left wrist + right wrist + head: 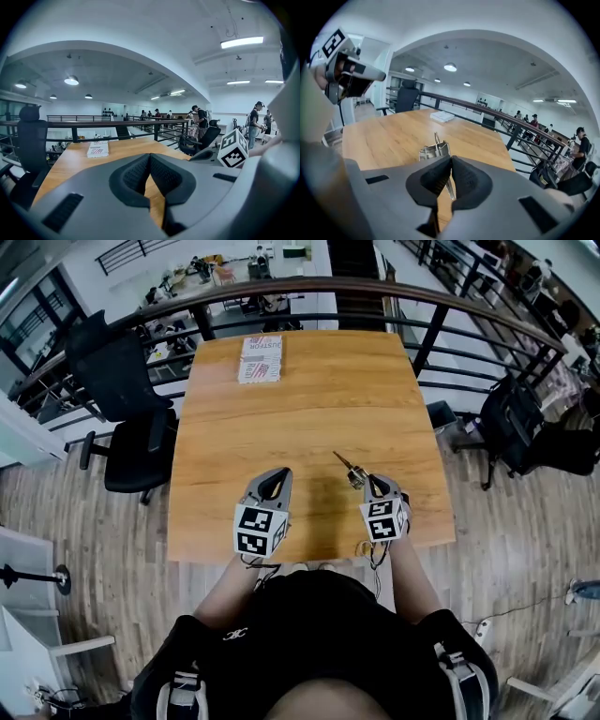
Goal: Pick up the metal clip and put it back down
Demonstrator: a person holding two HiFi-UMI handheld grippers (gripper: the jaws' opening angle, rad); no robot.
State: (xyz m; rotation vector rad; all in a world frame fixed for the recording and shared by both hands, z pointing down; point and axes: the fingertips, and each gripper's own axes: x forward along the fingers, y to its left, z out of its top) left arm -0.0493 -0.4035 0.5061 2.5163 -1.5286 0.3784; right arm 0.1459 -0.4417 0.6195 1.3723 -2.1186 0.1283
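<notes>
A metal clip [436, 150] with a spring sticks out ahead of my right gripper [450, 160], whose jaws are shut on one of its handles. In the head view the metal clip [351, 470] hangs above the wooden table [309, 418] just beyond the right gripper [371, 482], near the table's front edge. My left gripper [277, 476] sits to its left over the table, jaws together with nothing between them; in its own view the left gripper [150, 161] points across the table.
A white box [261, 359] with red print lies at the table's far left. Black office chairs stand left [127, 399] and right [525, 427] of the table. A dark railing [309, 292] curves behind it. People stand in the background.
</notes>
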